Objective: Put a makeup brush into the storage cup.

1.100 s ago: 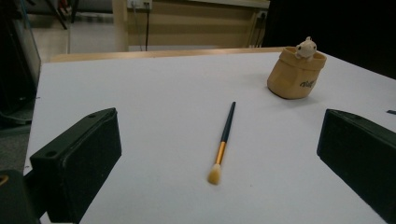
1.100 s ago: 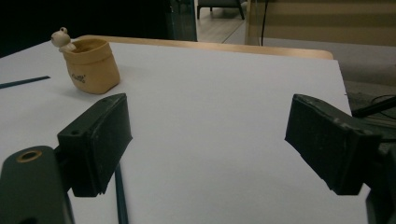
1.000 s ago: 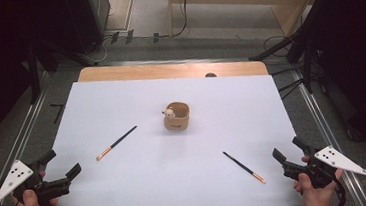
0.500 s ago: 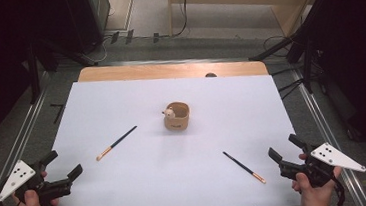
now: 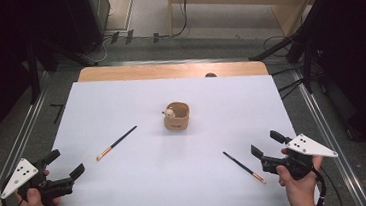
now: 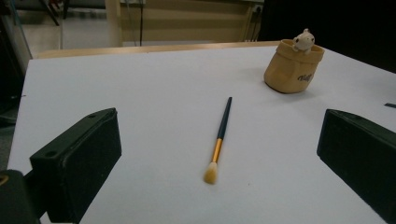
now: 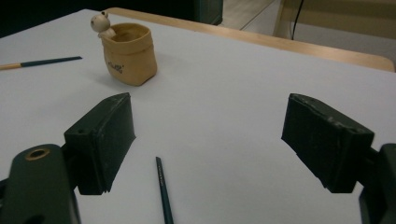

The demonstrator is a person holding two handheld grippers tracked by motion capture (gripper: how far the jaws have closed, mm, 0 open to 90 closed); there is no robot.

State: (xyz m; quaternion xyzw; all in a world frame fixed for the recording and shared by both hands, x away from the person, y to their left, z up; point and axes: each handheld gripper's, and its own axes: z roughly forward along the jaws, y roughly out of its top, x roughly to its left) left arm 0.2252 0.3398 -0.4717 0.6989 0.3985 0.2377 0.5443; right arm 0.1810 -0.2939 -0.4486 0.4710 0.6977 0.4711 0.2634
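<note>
A tan pouch-shaped cup (image 5: 176,116) with a small animal figure on its rim stands mid-table. A dark-handled brush (image 5: 116,142) lies to its left, and a second brush (image 5: 244,167) lies at the front right. My left gripper (image 5: 67,162) is open at the front left corner, and the left brush (image 6: 219,140) lies ahead between its jaws. My right gripper (image 5: 265,143) is open just right of the second brush. Its jaws have just been closing a little with nothing held. The dark handle end (image 7: 163,191) lies on the table below them.
The white sheet (image 5: 120,98) covers a wooden table whose far edge (image 5: 168,70) shows. Metal rails (image 5: 323,121) run along both sides. Dark stands and cables sit on the floor beyond. The cup (image 7: 130,53) stands far ahead of the right gripper (image 7: 208,121).
My right gripper has moved left over the sheet towards the front-right brush and lifted slightly. The left gripper, the cup and both brushes have stayed put.
</note>
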